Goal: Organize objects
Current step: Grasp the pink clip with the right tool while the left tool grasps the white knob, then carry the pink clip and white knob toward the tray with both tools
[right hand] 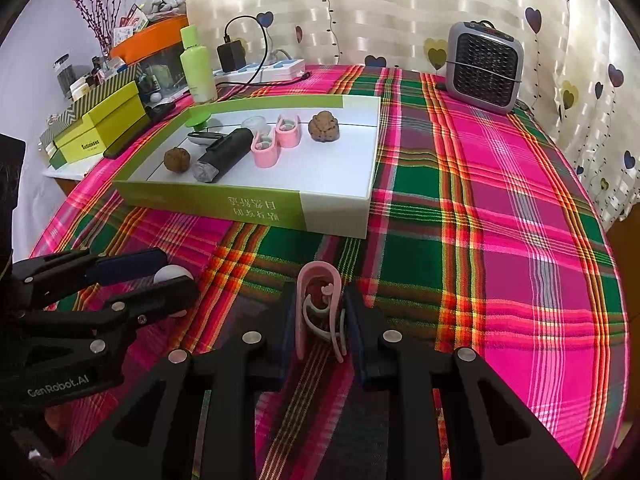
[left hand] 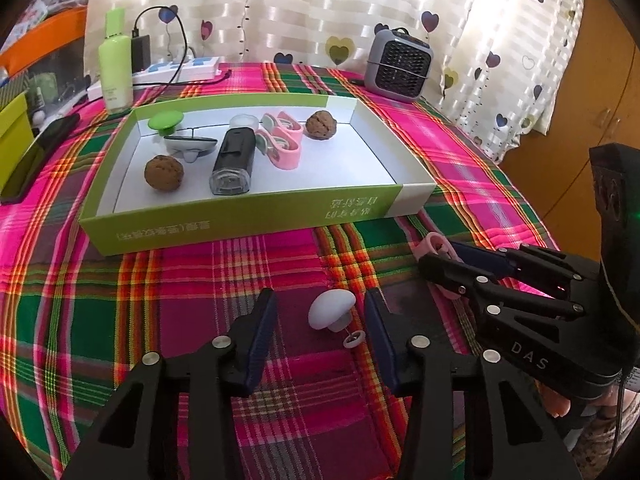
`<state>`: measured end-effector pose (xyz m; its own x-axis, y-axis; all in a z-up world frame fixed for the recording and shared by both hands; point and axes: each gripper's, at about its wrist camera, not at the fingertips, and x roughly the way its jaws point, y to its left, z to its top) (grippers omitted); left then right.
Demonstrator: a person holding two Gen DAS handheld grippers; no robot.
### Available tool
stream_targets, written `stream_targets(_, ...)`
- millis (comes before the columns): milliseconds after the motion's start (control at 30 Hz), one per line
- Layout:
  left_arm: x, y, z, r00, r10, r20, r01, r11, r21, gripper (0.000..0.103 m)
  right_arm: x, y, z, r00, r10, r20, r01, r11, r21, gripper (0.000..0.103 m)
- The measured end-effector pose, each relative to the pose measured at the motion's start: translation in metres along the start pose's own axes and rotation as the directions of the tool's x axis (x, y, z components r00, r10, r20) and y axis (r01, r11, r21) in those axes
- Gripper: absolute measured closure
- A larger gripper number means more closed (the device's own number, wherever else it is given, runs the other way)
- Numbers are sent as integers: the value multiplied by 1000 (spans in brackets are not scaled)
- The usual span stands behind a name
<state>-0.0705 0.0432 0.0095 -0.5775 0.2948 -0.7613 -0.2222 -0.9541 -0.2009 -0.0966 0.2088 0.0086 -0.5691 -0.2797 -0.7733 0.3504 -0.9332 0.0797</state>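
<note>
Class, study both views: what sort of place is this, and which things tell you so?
Probably a room in a home, on a table by a window: a heart-print curtain, a plaid tablecloth, and household bits such as a small heater, a power strip and a lotion bottle.

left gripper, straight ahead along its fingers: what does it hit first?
Probably the white mushroom-shaped knob, lying between the open left gripper fingers; beyond it, bare tablecloth, then the box's green front wall. Depth uncertain.
</note>
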Motion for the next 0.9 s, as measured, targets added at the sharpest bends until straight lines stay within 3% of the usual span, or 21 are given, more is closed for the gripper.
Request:
stream_targets(500,-2,5,-2,1000,27,10,-27,1000,-6,82,-1,0,-1,1000,-7,0,7,1000,-1,79)
stream_targets(900,-2,7,-1,1000,29,10,-29,1000,-8,83,-1,1,-2,1000,-6,0,6,1000,4,79)
